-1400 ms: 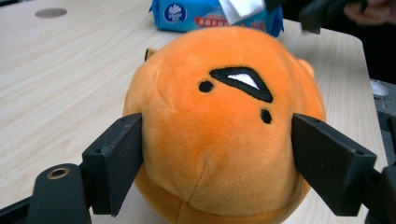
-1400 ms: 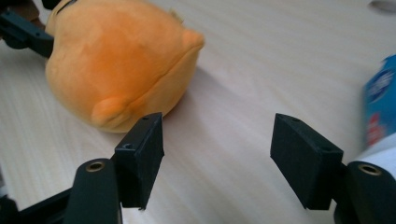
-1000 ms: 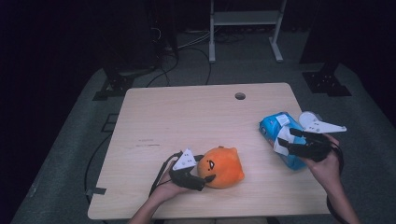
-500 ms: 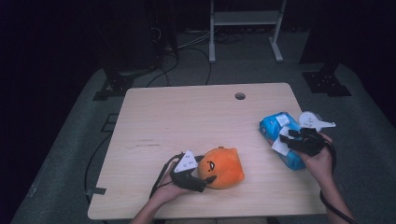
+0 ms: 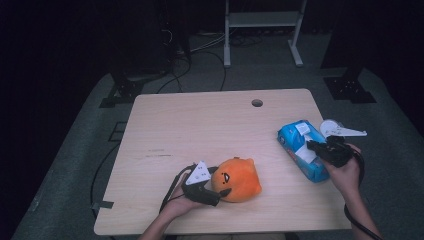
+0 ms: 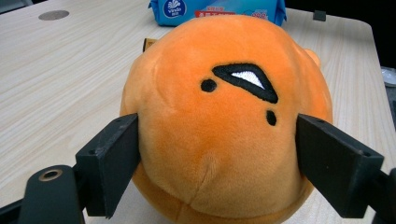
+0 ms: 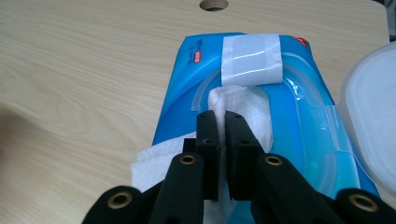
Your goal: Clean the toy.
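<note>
An orange plush toy (image 5: pixel 241 177) (image 6: pixel 219 93) with a stitched black face lies near the table's front edge. My left gripper (image 5: pixel 220 183) (image 6: pixel 217 126) is shut on it, one pad pressing each side. At the right lies a blue wet-wipe pack (image 5: pixel 292 137) (image 7: pixel 187 84), its flap peeled back. A white wipe (image 7: pixel 245 102) sticks up out of the opening. My right gripper (image 5: pixel 311 145) (image 7: pixel 221 119) has just been closing and now stands shut on that wipe, which is pinched between its pads.
The light wooden table (image 5: pixel 200 125) has a round cable hole (image 5: pixel 257 103) (image 7: pixel 213 4) at the back. A translucent white lid (image 7: pixel 369 107) lies right of the pack. A metal rack (image 5: pixel 260 30) and cables stand on the dark floor behind.
My right gripper has sunk a little onto the pack, and its jaws have gone from wide apart to shut on the wipe. The left gripper and the plush toy have stayed put.
</note>
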Tool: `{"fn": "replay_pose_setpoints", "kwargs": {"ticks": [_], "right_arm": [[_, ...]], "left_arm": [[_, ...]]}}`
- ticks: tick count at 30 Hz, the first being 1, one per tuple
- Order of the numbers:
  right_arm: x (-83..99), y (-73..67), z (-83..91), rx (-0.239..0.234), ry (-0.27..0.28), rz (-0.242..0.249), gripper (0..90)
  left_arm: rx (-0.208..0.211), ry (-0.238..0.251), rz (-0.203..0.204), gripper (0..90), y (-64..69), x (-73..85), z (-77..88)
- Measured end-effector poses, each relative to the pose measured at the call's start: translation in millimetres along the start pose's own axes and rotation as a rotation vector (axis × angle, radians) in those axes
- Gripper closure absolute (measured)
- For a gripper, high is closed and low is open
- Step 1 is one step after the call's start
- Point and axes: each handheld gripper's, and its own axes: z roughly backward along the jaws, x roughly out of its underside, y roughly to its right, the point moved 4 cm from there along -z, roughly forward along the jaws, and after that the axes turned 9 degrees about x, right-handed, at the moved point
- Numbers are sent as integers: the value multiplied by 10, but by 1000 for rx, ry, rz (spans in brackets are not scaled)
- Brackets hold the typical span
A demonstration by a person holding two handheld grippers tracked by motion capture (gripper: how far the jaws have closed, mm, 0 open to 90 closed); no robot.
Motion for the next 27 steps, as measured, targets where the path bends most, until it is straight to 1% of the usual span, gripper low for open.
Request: {"fn": "replay_pose_setpoints", "kwargs": {"ticks": [3, 5, 8, 9, 10, 12, 13, 15, 18, 19, 20, 22, 23, 25, 26, 27], "right_arm": [[-6, 30, 54, -8, 3, -13, 853], [-24, 35, 119, -19, 18, -16, 855], [-51, 27, 237, -54, 46, -38, 858], [-77, -2, 315, -66, 60, -26, 858], [-77, -2, 315, -66, 60, -26, 858], [-107, -56, 399, -73, 74, -2, 858], [-124, -92, 444, -82, 79, 6, 859], [-159, -173, 529, -111, 89, 25, 859], [-239, -374, 679, -165, 104, 87, 858], [-259, -434, 711, -182, 104, 99, 858], [-299, -555, 768, -212, 109, 134, 858], [-343, -715, 831, -259, 109, 165, 857], [-372, -836, 870, -283, 113, 193, 857], [-397, -979, 916, -324, 110, 221, 857], [-411, -1108, 955, -363, 106, 246, 857], [-414, -1169, 971, -385, 105, 259, 857]], "left_arm": [[1, -5, -8, 165, -2, -2, 2], [1, -8, -11, 161, -4, -3, 1], [1, -7, -6, 154, -7, 1, -3], [0, -8, -7, 154, -6, 1, -3], [0, -10, -10, 154, -6, 2, -1], [-1, -14, -20, 154, -4, 1, -1], [-2, -18, -24, 153, -4, 1, 0], [0, -15, -21, 149, -6, 4, -2], [2, -18, -17, 139, -15, 9, -8], [5, -18, -12, 134, -16, 15, -13], [6, -19, -11, 128, -16, 18, -15], [6, -26, -17, 121, -17, 28, -15], [6, -26, -14, 120, -14, 30, -14], [8, -27, -13, 120, -18, 30, -15], [9, -27, -12, 119, -20, 30, -17], [10, -32, -14, 116, -25, 32, -16]]}}
